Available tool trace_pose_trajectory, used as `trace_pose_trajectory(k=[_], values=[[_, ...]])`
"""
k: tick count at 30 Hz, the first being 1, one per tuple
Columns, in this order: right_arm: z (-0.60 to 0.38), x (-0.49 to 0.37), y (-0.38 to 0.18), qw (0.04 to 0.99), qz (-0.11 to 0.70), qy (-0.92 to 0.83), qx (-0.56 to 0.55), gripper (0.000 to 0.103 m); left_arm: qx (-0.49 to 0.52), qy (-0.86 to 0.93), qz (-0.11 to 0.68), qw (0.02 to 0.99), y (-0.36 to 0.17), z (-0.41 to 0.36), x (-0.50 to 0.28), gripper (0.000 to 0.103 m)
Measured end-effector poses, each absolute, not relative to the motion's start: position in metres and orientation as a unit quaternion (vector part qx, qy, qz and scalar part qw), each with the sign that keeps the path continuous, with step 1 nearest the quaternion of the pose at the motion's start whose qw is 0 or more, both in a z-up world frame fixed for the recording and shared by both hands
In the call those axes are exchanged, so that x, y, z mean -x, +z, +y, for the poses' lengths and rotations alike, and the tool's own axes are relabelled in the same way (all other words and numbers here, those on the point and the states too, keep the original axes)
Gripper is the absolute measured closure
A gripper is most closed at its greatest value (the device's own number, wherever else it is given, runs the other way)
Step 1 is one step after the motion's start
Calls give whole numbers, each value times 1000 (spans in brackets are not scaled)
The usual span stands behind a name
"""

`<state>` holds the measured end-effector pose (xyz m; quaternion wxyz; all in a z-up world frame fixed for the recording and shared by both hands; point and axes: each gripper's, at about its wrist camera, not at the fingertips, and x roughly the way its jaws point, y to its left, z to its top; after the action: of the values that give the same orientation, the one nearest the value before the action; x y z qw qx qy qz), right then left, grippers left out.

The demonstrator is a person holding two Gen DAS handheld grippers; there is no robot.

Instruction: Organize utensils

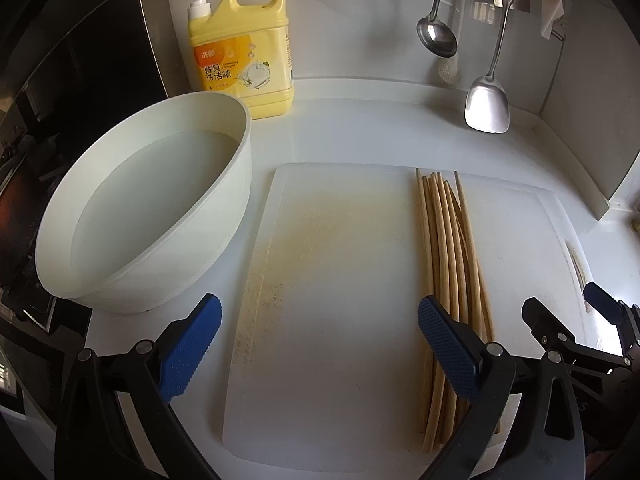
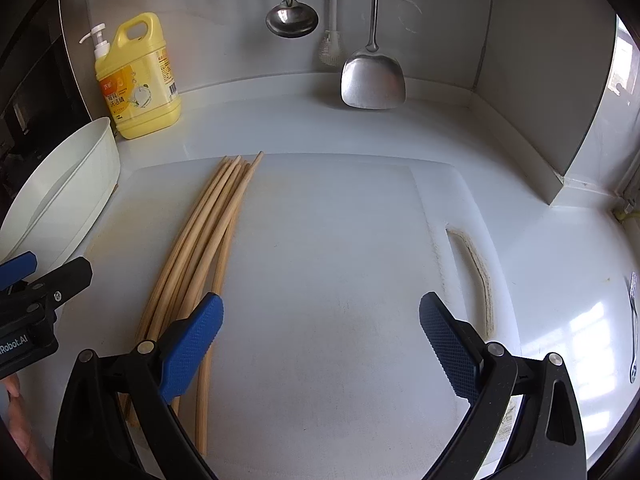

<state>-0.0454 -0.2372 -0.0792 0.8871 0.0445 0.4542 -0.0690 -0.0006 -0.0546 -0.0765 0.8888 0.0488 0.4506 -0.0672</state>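
Bundle of pale wooden chopsticks (image 1: 448, 256): lying lengthwise on the white plastic cutting board (image 1: 340, 280), tips toward the bench's back edge. Board: flat on the white bench (image 1: 360, 132). Left claw (image 1: 320, 344): jaws spread wide, empty, low over the board, one blue pad (image 1: 444, 344) over the bundle. Right claw (image 2: 320, 340): likewise spread, empty. White round basin holding water (image 1: 152, 208): left of board. Yellow detergent bottle (image 1: 244, 48): back edge. Steel ladle (image 1: 436, 32), steel spatula (image 1: 488, 104): hanging on the wall
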Motion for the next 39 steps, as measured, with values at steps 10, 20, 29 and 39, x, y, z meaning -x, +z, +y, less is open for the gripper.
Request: trace_pose_trajectory(k=[10, 20, 29, 39], values=[[-236, 34, -94, 885, 456, -85, -43, 9, -47, -60, 435, 897, -90, -49, -3, 6], [-231, 30, -98, 886, 454, -80, -44, 9, -46, -63, 437, 896, -98, -46, -6, 6], [-219, 28, -98, 888, 453, -66, -31, 9, -35, -70, 439, 895, -99, -39, -7, 6], [-210, 27, -103, 887, 458, -63, -10, 10, -28, -80, 438, 895, -98, -38, -10, 6]])
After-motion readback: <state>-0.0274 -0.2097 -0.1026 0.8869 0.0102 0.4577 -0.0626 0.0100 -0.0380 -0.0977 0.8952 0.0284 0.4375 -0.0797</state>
